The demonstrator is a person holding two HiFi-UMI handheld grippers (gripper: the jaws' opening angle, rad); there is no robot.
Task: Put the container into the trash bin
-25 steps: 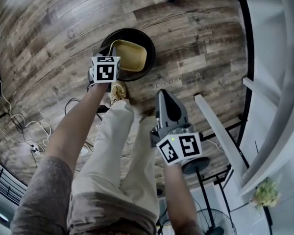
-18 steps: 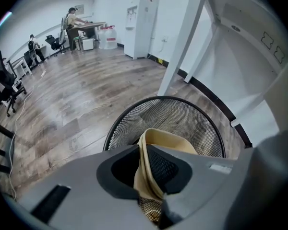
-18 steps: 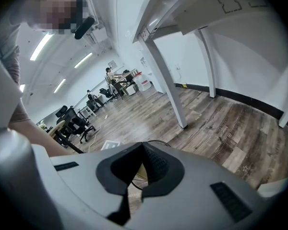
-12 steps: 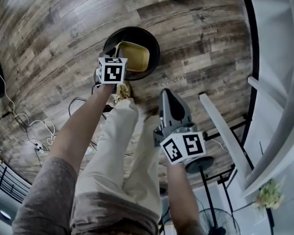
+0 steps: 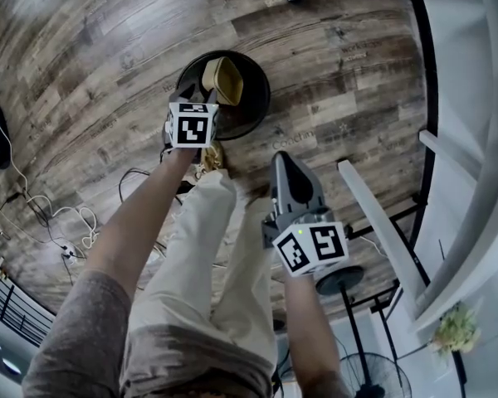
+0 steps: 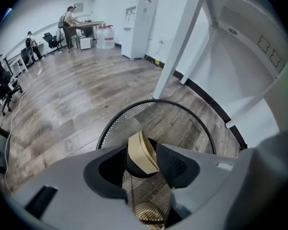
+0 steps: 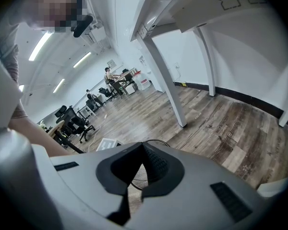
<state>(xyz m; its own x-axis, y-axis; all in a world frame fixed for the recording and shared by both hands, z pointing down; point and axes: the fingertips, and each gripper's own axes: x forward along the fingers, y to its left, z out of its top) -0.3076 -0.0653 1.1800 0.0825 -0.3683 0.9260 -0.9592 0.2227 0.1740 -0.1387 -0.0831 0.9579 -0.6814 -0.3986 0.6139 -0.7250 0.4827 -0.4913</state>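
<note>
Two grippers show: the right gripper [image 5: 282,160], clenched on nothing, waits at five o'clock of the mesh trash bin [image 5: 253,110]. Above the bin, the left gripper [image 6: 143,150] is opening; the tan container [image 5: 226,80] tips loose between its jaws. Best to hold centred until it drops.

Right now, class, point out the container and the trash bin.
container [image 6: 141,152]: left gripper view, on its tan side wall.
trash bin [image 5: 266,102]: head view, on its black rim's right edge.

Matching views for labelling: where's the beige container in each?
Head view: upper centre, container tilted in the trash bin.
Left gripper view: lower centre, between the left gripper's opening jaws.
Right gripper view: not in it.
Shared landmark: the black mesh trash bin, in all three.
</note>
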